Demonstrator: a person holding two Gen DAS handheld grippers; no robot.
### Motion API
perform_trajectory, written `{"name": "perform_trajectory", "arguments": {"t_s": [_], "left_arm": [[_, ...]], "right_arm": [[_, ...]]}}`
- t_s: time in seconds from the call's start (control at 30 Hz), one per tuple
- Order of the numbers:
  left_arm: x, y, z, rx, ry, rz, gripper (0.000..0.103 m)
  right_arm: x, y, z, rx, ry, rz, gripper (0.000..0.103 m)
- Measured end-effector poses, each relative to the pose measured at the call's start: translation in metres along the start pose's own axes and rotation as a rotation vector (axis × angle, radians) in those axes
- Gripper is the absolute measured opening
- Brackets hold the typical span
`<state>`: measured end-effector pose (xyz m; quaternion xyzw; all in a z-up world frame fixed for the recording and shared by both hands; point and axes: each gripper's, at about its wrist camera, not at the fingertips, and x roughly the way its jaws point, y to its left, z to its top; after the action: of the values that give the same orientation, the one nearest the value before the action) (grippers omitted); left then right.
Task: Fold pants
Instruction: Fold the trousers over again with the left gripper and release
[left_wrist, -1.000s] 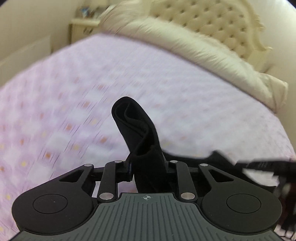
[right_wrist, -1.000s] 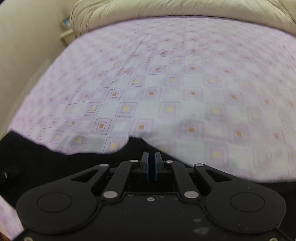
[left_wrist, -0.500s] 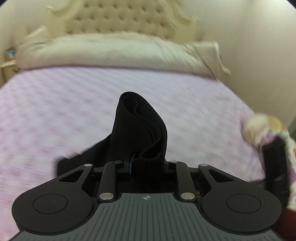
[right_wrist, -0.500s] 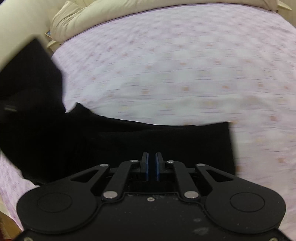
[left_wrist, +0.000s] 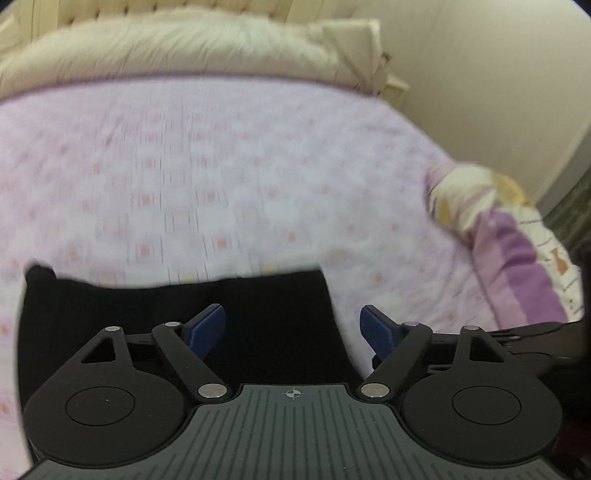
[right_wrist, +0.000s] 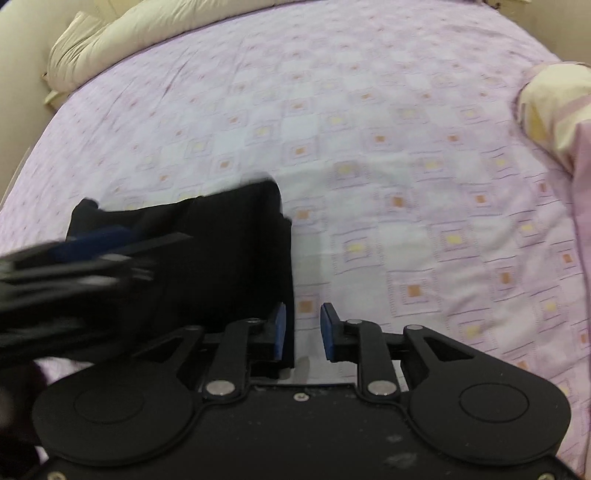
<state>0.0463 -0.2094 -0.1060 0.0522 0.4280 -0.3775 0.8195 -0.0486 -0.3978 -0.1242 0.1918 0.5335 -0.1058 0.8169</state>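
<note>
The black pants (left_wrist: 177, 317) lie folded in a flat rectangle on the lilac patterned bedsheet (left_wrist: 221, 166). My left gripper (left_wrist: 293, 328) is open and empty just above the pants' near right part. In the right wrist view the pants (right_wrist: 221, 251) lie at the left. My right gripper (right_wrist: 302, 332) is open and empty at the pants' right edge. The left gripper (right_wrist: 74, 258) shows there as a blurred dark shape over the pants.
A cream duvet (left_wrist: 166, 48) is heaped at the head of the bed. A folded cream and purple blanket (left_wrist: 509, 236) lies at the bed's right edge; it also shows in the right wrist view (right_wrist: 554, 103). A wall (left_wrist: 498, 74) stands beyond.
Both grippers have opened and let go of the pants. The fold held up by the left gripper now lies flat on the bed. Both views are blurred from motion.
</note>
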Motion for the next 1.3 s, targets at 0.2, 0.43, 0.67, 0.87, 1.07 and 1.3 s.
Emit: {"name": "perform_trajectory", "arguments": {"t_s": [0.2,0.43,0.67,0.87,1.07,1.3], "left_arm": [[-0.031,0.021,0.0,0.034,-0.035,0.012,0.089],[0.005,0.11,-0.017,-0.11,0.146,0.226,0.089],[0.026,0.16,-0.06,-0.274,0.33,0.217,0.099],[0.04,0.149,-0.054,-0.244,0.379,0.25,0.103],[0.05,0.143,-0.053,-0.239,0.386,0.277,0.103],[0.052,0.142,-0.054,-0.246,0.388,0.282,0.103]], "right_arm": [[-0.006,0.006,0.01,0.005,-0.076,-0.007,0.044],[0.039,0.032,0.022,-0.009,0.005,-0.02,0.056],[0.057,0.04,0.007,0.016,0.12,-0.066,0.048],[0.064,0.02,0.009,0.141,0.162,-0.047,0.063],[0.07,0.022,0.012,0.092,0.164,-0.062,0.07],[0.075,0.021,0.013,0.088,0.17,-0.082,0.084]]}}
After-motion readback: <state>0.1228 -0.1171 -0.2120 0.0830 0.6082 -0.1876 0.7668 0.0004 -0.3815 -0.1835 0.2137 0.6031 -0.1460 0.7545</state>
